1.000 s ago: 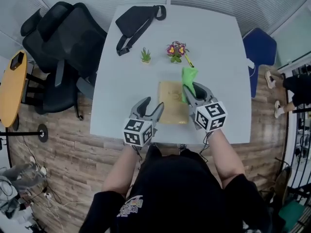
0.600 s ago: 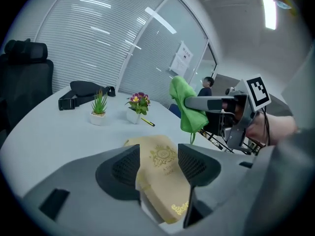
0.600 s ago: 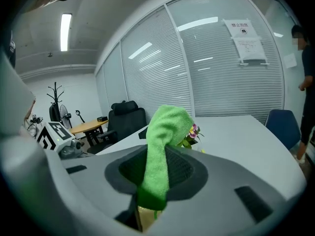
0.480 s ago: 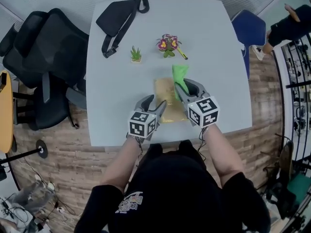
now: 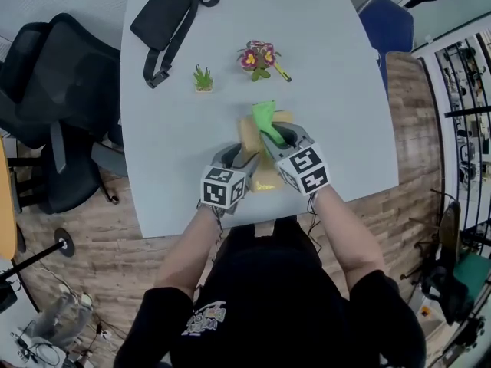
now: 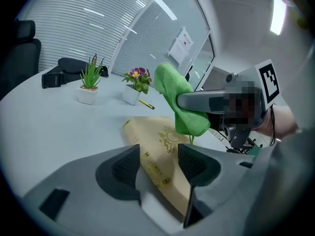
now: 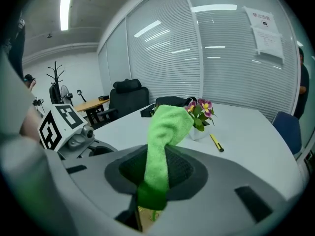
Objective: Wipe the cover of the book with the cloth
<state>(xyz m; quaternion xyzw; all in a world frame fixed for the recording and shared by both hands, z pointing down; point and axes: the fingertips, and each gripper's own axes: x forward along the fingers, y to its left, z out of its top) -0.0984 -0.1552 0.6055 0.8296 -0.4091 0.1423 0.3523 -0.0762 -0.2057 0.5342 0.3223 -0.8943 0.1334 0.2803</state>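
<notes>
A tan book [image 5: 250, 133] with gold print lies on the grey table [image 5: 169, 136] in front of me. My left gripper [image 5: 239, 158] is at its near left corner. In the left gripper view the book [image 6: 162, 136] runs between the jaws of the left gripper [image 6: 157, 156], which hold its edge. My right gripper [image 5: 278, 135] hovers over the book's right part, shut on a green cloth [image 5: 263, 116]. The cloth [image 7: 165, 127] stands up out of the right gripper [image 7: 157, 168] and hangs below it. Only a sliver of the book [image 7: 145, 220] shows there.
At the table's far side are a black bag [image 5: 165, 18], a small green plant [image 5: 202, 77], a pot of flowers [image 5: 257, 56] and a yellow pen [image 5: 281, 72]. Black chairs [image 5: 54, 90] stand at the left, a blue chair [image 5: 387, 25] at the far right.
My left gripper has moved right from beside the book onto its near left corner and closed on it. The right gripper has carried the cloth left, over the cover.
</notes>
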